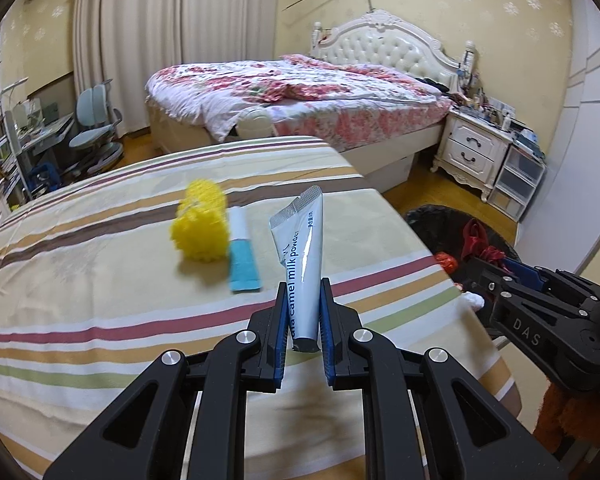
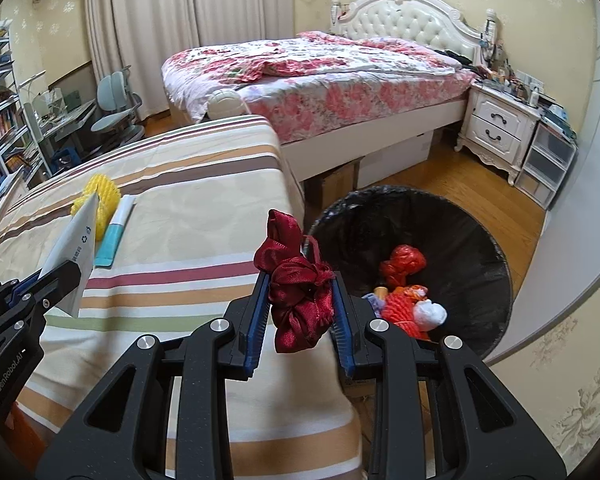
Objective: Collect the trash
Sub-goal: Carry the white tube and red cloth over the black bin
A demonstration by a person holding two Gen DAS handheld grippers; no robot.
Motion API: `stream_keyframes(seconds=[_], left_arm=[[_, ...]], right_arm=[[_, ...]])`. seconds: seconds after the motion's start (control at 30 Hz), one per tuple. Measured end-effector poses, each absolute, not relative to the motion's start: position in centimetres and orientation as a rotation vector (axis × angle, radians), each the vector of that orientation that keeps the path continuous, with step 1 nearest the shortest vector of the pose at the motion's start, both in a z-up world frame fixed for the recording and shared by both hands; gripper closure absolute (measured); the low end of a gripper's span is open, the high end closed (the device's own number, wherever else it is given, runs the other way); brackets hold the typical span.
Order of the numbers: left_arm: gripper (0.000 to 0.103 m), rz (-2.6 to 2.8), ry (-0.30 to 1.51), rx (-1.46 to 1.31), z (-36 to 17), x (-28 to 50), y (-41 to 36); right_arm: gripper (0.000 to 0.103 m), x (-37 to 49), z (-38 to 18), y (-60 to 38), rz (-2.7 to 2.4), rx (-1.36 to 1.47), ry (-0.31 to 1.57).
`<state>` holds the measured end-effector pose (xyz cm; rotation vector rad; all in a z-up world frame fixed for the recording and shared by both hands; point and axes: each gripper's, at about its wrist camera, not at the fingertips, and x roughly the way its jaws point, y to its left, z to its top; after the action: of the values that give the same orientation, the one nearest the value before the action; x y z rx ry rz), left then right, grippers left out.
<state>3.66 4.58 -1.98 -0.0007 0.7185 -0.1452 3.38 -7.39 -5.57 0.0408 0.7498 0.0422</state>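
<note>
**Both tongs gripping trash beside a lined bin**

Left wrist view: the left tongs (image 1: 303,312), black with ribbed blue pads, are closed on a glossy white-and-silver milk powder sachet (image 1: 300,264). The sachet stands upright above the worktop, its crimped foil top tilted right. The worktop (image 1: 100,280) wears a smooth striped cloth in cream, tan, red, green and brown. On it lie a bumpy yellow foam net (image 1: 200,226) and, touching its right side, a flat white-and-teal sachet (image 1: 242,258). The right tongs (image 1: 496,280) show at the far right over the bin (image 1: 424,220).

Right wrist view: the right tongs (image 2: 300,304) clamp a crumpled, shiny dark red ribbon (image 2: 298,284), held above the worktop's edge, just left of the bin. The round bin (image 2: 480,248), lined with a black plastic bag, sits on the wooden floor and holds red mesh netting (image 2: 404,262) and a white fluffy ball (image 2: 430,314)
</note>
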Motion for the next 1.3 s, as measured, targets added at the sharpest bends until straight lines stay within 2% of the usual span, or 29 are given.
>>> stream_keyframes(seconds=[0.73, 1.3], left_arm=[[0.088, -0.250, 0.705, 0.106, -2.7, 7.1, -5.3], [0.088, -0.256, 0.741, 0.138, -4.1, 10.5, -9.0]], right_arm=[[0.074, 4.4, -5.7, -16.4, -0.131, 0.126, 0.721], [0.074, 6.5, -7.7, -19.2, -0.177, 0.148, 0.758]])
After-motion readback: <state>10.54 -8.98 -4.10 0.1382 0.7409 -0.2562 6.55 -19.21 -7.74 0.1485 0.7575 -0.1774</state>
